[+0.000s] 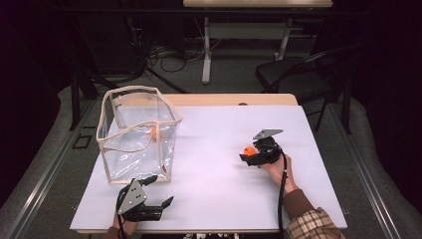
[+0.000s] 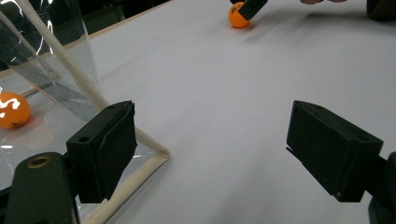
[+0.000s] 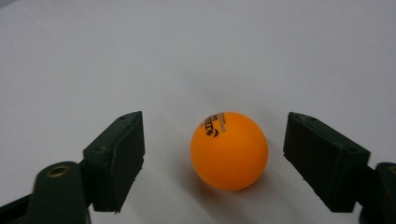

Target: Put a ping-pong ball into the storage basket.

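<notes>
- The right gripper point(image 3: 214, 154) is open, jaws either side of an orange ping-pong ball point(image 3: 229, 150) lying on the white desk point(image 1: 214, 164), right of centre; neither pad touches it.
- The left gripper point(image 2: 212, 154) gapes empty at the near left, just beside the clear bag point(image 1: 137, 134), which holds a second orange ball point(image 2: 13, 110).

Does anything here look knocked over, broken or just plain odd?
Nothing broken or spilled. The clear bag stands upright, though its soft rim sags unevenly. One orange ball lies inside it; another orange ball sits on the white table between the right gripper jaws, untouched.
</notes>
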`<state>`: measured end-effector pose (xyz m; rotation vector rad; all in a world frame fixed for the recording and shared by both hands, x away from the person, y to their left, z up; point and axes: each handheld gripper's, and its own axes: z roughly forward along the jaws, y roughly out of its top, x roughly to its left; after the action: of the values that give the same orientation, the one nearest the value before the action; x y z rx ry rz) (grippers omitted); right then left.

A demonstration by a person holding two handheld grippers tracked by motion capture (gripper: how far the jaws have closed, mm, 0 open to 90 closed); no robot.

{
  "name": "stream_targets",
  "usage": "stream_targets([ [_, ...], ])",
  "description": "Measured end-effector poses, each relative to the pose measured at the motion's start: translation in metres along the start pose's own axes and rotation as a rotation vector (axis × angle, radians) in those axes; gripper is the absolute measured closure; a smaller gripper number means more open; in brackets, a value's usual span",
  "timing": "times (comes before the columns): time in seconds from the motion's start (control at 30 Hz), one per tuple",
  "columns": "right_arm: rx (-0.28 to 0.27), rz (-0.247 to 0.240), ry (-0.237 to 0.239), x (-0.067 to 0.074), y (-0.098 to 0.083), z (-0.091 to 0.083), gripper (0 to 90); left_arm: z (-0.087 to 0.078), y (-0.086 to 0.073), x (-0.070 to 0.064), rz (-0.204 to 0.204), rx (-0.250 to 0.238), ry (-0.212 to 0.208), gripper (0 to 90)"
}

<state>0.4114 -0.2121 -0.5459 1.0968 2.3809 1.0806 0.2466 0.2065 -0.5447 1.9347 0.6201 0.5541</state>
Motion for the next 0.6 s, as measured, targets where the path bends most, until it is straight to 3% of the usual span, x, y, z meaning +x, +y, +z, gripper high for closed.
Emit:
stream_targets([
  [0.2,0.008,-0.020,-0.024,-0.0003,0.0001,0.0003,37.7,-0.0003,0.0000,-0.0001,0.000,-0.004,0.000,15.9],
  [0.6,0.049,-0.036,-0.032,-0.0002,-0.0010,0.0035,45.3,0.0005,-0.0001,-0.0001,-0.001,0.001,-0.004,15.9],
])
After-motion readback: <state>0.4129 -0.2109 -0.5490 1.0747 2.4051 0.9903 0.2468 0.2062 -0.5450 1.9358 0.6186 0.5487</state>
